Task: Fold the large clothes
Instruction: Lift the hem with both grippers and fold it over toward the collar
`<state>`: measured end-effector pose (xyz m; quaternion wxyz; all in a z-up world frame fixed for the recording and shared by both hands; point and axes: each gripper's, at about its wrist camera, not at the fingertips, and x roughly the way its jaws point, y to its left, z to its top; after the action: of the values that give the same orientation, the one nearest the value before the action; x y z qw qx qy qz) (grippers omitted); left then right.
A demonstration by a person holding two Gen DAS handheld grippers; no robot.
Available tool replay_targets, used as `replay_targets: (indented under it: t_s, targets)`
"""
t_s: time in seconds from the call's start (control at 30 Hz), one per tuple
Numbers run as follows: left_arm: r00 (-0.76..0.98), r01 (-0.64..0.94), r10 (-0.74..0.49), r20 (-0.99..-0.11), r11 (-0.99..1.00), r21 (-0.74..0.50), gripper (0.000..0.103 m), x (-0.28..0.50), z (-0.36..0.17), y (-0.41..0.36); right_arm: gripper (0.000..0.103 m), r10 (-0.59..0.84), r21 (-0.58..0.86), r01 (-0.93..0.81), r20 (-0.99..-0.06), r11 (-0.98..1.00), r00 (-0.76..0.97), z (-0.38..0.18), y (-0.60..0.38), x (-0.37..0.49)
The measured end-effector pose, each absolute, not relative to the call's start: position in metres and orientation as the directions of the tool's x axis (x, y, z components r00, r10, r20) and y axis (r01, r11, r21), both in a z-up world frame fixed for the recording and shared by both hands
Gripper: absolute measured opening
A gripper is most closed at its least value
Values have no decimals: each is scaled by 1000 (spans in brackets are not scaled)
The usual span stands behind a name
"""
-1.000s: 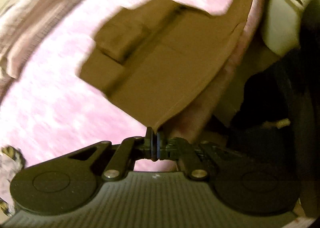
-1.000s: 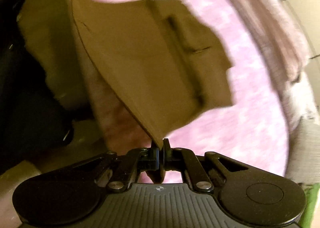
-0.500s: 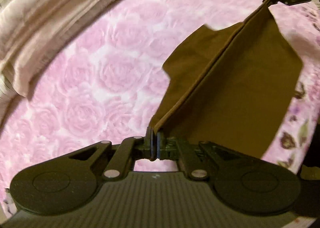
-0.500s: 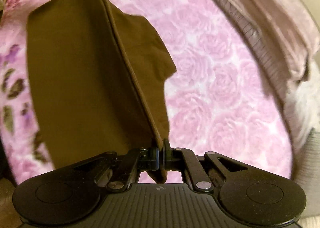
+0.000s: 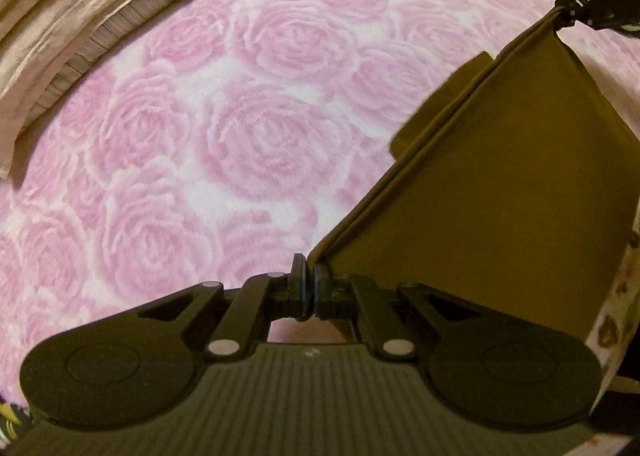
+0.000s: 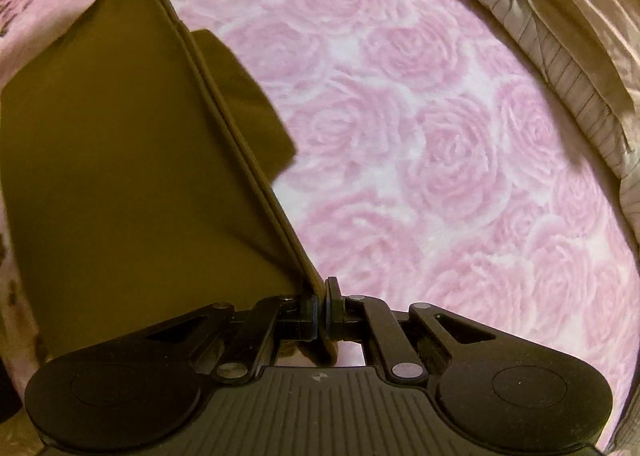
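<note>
Bunching in beige folds along the far left edge of the pink rose-patterned blanket (image 5: 256, 144): a quilted bed cover (image 5: 80, 16). Pointing steeply down over the blanket, nearer its right side: the left gripper (image 5: 308, 280), jaws clamped tight on one top corner of the brown garment (image 5: 500, 216). Stretching taut as a doubled hem from that corner up and to the right, above the blanket: the garment's top edge, ending at the right gripper (image 5: 568, 14), itself pinching the opposite corner. Hanging below that edge toward the blanket: the garment's broad panel, with a smaller flap showing behind the hem. Showing at the blanket's right border: darker floral print. Repeating in mirror from the right wrist view: right gripper (image 6: 322, 296) closed on the garment (image 6: 120, 196), blanket (image 6: 440, 136) beyond, bed cover (image 6: 560, 36) at far right.
</note>
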<state>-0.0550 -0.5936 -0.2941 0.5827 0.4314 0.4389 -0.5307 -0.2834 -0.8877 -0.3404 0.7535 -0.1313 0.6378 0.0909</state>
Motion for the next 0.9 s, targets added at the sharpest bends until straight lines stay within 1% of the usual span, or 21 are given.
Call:
replay_targets:
  t_s: [0.17,0.23,0.27,0.3,0.33,0.37,0.4,0.5,0.6,0.7,0.83,0.9]
  targets:
    - [37,997,-209,-977,74,22,3,-39,-338,-605,0,-21,-55,-219,-988,974,153,-380,-905,-266]
    - [45,996,-205,-978,83,29,10,-35,-352,-603,0,-15,-43,-172,-986,984,163,-391,-912,-264]
    - [46,996,-212,-976,89,28,12,-32,-355,-601,5,-20,-45,-144,-986,989,168,-395,-915,-265]
    - [64,994,-214,-975,104,42,18,-29,-356,-598,16,-45,-65,-110,-983,992,180,-397,-919,-267]
    - [83,991,-216,-973,121,57,21,-26,-355,-595,24,-91,-105,-62,-976,992,195,-397,-923,-270]
    - [94,988,-221,-971,139,64,21,-22,-352,-590,35,-133,-140,-19,-970,990,201,-394,-926,-272]
    - [110,984,-221,-969,161,75,21,-17,-349,-585,36,-168,-165,32,-965,986,202,-391,-931,-275]
    - [157,972,-228,-961,209,109,19,-13,-327,-566,36,-214,-180,156,-948,971,237,-366,-933,-288]
    - [146,966,-263,-954,245,80,18,-31,-301,-552,36,-138,-62,227,-932,972,336,-333,-912,-308]
    - [96,973,-297,-950,231,26,18,-76,-283,-538,36,3,101,215,-910,972,414,-316,-871,-330]
    - [-5,978,-298,-955,197,-67,19,-147,-292,-520,36,136,243,202,-892,949,432,-327,-820,-369]
    - [-29,983,-265,-964,169,-76,19,-179,-308,-510,36,157,262,219,-900,940,406,-341,-808,-387]
